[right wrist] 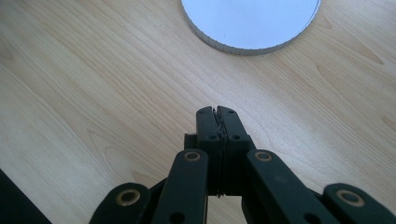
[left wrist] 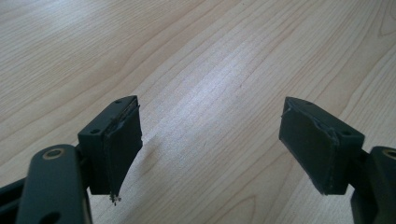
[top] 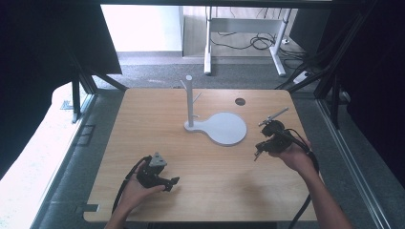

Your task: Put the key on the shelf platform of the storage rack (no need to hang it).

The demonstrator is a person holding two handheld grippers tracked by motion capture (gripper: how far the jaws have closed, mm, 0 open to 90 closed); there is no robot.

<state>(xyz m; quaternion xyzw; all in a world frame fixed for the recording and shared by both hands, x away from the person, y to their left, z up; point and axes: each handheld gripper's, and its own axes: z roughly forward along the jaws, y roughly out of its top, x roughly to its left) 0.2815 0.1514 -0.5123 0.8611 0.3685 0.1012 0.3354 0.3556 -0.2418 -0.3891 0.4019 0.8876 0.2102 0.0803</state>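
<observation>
My left gripper [left wrist: 210, 140] gapes empty; right gripper [right wrist: 218, 116] fingers pinched together, empty. I'd approach the white stand [top: 216, 126] at twelve o'clock slowly.

Tongs [left wrist: 210, 149] spread wide above bare table [left wrist: 196, 56]

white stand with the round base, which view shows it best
The high view: the whole white stand shows, upright post with pegs at the left end of its flat round base, mid-table. The right gripper view catches just the base's rim beyond the shut right tongs. The left gripper view faces bare table.
</observation>
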